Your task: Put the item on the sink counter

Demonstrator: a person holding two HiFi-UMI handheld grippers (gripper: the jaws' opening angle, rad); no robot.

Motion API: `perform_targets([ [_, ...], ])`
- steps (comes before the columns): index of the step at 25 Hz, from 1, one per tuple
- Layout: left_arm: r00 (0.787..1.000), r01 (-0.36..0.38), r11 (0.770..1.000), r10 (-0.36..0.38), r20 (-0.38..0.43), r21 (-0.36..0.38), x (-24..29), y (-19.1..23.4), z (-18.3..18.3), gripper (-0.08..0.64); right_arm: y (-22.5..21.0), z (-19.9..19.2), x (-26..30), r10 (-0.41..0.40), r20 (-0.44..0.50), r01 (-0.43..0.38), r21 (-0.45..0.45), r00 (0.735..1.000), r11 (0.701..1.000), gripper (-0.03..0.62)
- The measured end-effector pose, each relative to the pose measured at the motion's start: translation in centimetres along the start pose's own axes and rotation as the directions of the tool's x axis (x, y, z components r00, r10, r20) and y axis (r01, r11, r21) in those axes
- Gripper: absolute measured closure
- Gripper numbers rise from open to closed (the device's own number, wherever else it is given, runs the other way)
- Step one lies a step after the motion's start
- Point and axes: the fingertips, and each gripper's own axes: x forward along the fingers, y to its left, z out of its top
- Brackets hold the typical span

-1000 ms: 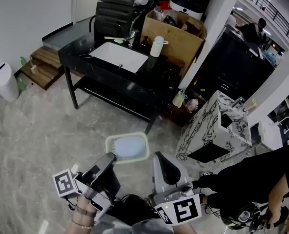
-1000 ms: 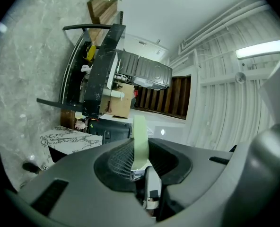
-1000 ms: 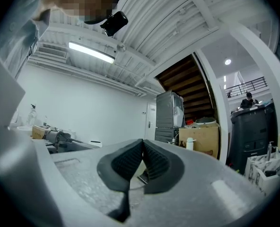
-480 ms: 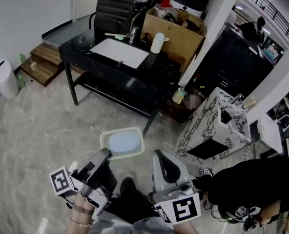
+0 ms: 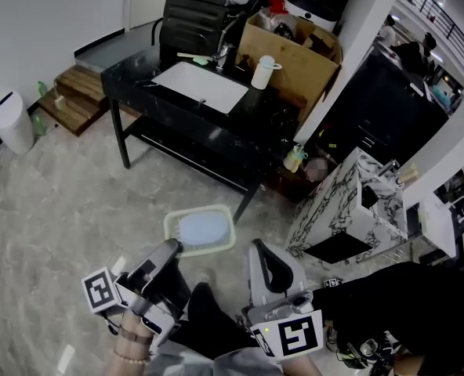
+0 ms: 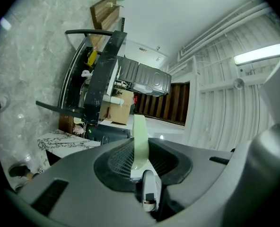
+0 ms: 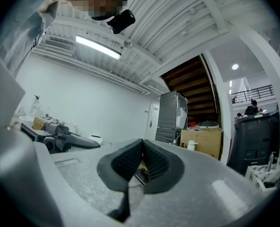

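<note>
Left gripper [image 5: 172, 249]: clenched on one pale-green tray [image 5: 203, 230]. In the left gripper view the pads pinch the tray's thin rim [image 6: 140, 138] edge-on. Tray has a bluish inside and faces up in the head view.

Right gripper [image 5: 259, 252]: jaws closed tip to tip, nothing between them.

Tray location: hanging over the marble-look floor [image 5: 75, 194] just past the left jaw tips. It is not on the sink counter [image 5: 150, 100], and it sits well apart from that counter's near front edge.

Counts:
- 2 grippers, side by side at the bottom of the head view
- 1 tray
- 1 white basin [image 5: 201, 86] set into the counter top
- 1 white jug [image 5: 262, 73] upright near the counter's far right corner
- 1 open cardboard box [image 5: 299, 57] behind the jug
- 1 white bin [image 5: 11, 121] on the floor, off the counter's left end
</note>
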Motion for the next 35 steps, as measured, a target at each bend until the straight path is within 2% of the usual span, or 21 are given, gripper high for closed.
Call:
perform_targets([
  [17,0.999,-0.013,0.999,0.012,0.053,0.029,9.5,1.8,5.7,0.472,-6.5,-2.5,10.2,0.062,0.021,-0.063,0.046,0.998,0.997,0.595],
  [35,0.992,0.011,0.998,-0.019,0.126,0.067,20.6,3.1,12.5,0.472,-14.2,-4.4,22.3,0.154,0.038,-0.156,0.063,0.987,0.986,0.595],
])
